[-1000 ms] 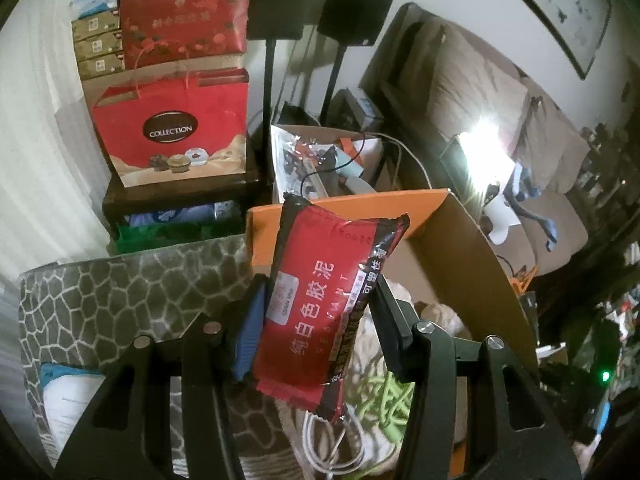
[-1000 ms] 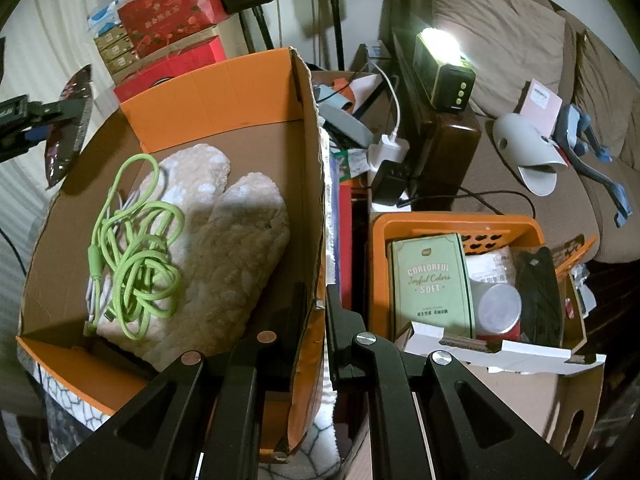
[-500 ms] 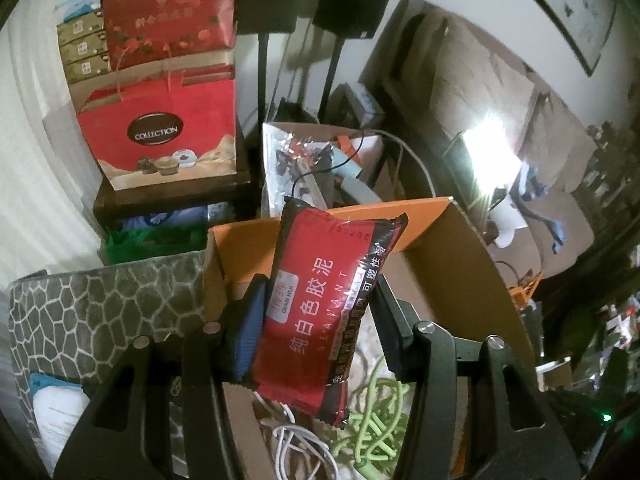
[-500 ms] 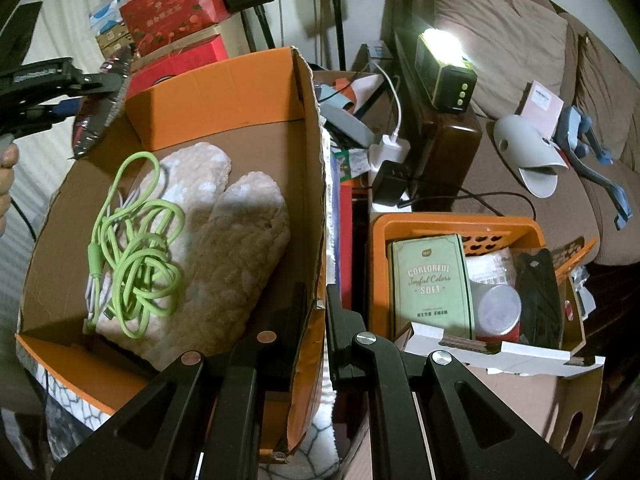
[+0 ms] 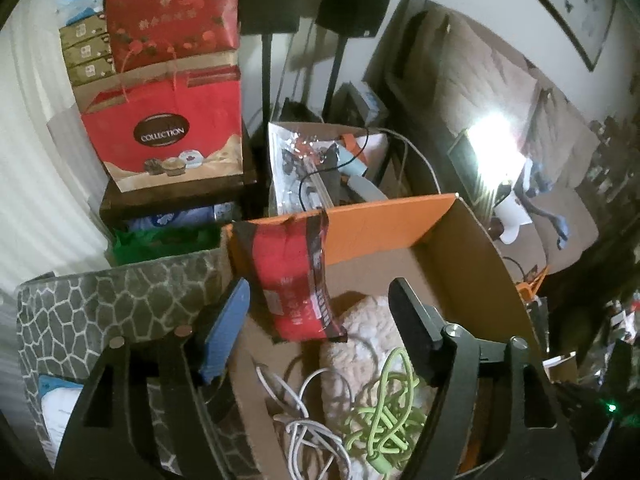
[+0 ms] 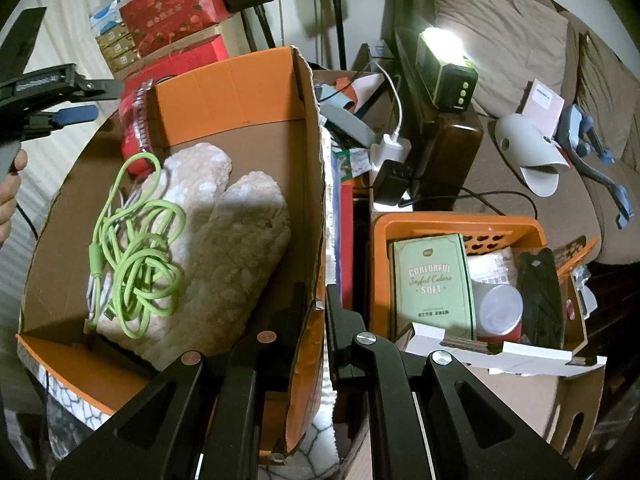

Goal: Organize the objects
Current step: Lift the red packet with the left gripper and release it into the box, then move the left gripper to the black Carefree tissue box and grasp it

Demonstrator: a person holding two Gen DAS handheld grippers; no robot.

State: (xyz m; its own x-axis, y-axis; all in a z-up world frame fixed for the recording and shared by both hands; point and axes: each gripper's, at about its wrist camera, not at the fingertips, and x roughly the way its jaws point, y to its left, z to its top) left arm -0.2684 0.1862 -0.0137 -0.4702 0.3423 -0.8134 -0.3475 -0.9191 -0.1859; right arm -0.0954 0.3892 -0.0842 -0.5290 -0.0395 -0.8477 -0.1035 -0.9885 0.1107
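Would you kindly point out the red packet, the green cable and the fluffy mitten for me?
red packet [image 5: 286,276], left wrist view, middle of its red face.
green cable [image 6: 136,248], right wrist view, centre of the coil.
fluffy mitten [image 6: 244,248], right wrist view, its broad palm.

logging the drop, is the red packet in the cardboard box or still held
In the cardboard box: the red packet leans against its corner, and the left gripper is open, clear of it.
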